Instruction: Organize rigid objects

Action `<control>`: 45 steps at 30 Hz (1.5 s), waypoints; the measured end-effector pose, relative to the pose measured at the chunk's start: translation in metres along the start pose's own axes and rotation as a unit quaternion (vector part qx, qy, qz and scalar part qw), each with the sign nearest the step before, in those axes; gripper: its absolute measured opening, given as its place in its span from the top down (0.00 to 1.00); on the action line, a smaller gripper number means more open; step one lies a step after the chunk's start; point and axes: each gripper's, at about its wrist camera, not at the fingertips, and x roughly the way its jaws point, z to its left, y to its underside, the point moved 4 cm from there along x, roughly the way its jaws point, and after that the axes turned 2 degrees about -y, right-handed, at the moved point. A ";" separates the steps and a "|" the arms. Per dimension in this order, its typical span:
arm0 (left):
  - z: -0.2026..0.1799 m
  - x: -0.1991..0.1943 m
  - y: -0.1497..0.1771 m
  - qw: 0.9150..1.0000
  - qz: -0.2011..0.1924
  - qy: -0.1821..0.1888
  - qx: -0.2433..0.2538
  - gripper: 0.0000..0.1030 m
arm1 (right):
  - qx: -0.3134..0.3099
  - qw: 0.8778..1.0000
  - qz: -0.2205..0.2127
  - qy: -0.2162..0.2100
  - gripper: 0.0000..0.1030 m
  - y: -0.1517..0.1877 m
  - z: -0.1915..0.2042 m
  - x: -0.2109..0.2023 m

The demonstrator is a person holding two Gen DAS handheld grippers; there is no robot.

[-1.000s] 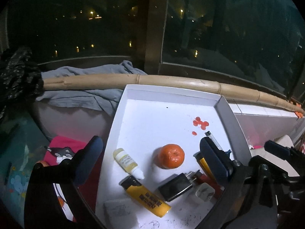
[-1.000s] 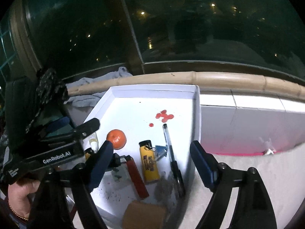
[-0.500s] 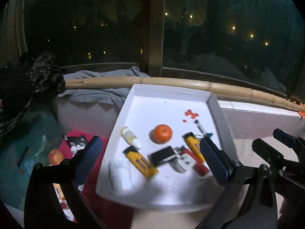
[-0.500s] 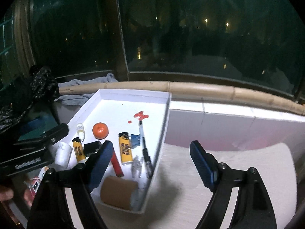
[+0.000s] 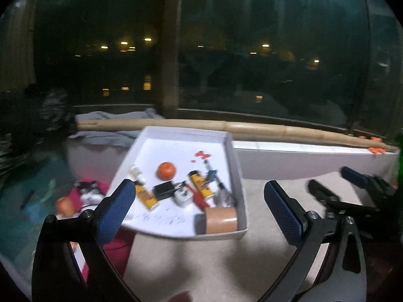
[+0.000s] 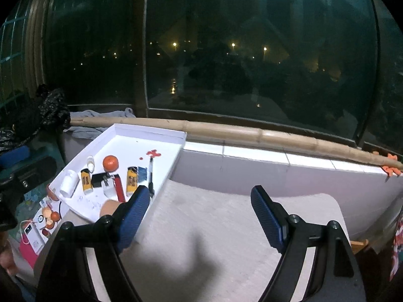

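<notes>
Hovering over mat, both tongs spread, empty.
My left gripper [image 5: 196, 209] and right gripper [image 6: 199, 217] hang near of the white tray [image 5: 234, 151]; tangerine [image 5: 166, 171], lighters inside. Next: pick one item, reach in.

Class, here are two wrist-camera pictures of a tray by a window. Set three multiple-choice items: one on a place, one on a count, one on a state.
1. Where does the orange fruit lie?
A. in the white tray
B. on the bamboo pole
C. between gripper fingers

2. How many yellow lighters are in the tray?
A. one
B. two
C. four

3. How stands the right hand-held gripper?
A. shut on the pen
B. shut, empty
C. open, empty

Key: 1 A, the fruit sits on the tray floor; 2 B, one yellow lighter lies left of the black charger, another right of it; 3 C, its blue pads stand wide apart over the bare mat.
</notes>
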 end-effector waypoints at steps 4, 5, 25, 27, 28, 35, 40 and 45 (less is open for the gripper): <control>-0.017 -0.012 0.012 1.000 0.006 -0.016 0.008 0.00 | 0.015 1.000 -0.003 -0.006 0.20 0.008 -0.021 -0.013; -0.020 -0.015 0.015 1.000 0.009 -0.018 0.010 0.00 | 0.019 1.000 -0.003 -0.008 0.20 0.011 -0.028 -0.017; -0.056 -0.062 0.084 0.997 0.050 -0.064 -0.015 0.00 | 0.129 0.988 -0.071 -0.041 0.00 0.076 -0.137 -0.104; -0.056 -0.064 0.086 0.996 0.053 -0.063 -0.022 0.00 | 0.130 0.988 -0.077 -0.044 0.00 0.080 -0.140 -0.111; -0.057 -0.065 0.087 0.996 0.054 -0.064 -0.022 0.00 | 0.129 0.987 -0.078 -0.046 0.00 0.081 -0.140 -0.114; -0.061 -0.068 0.088 0.996 0.054 -0.068 -0.022 0.00 | 0.122 0.988 -0.080 -0.058 0.00 0.090 -0.140 -0.124; -0.064 -0.070 0.089 0.996 0.057 -0.062 -0.024 0.00 | 0.123 0.987 -0.083 -0.056 0.00 0.090 -0.143 -0.128; -0.062 -0.073 0.088 0.996 0.055 -0.067 -0.027 0.00 | 0.126 0.987 -0.085 -0.058 0.00 0.091 -0.145 -0.130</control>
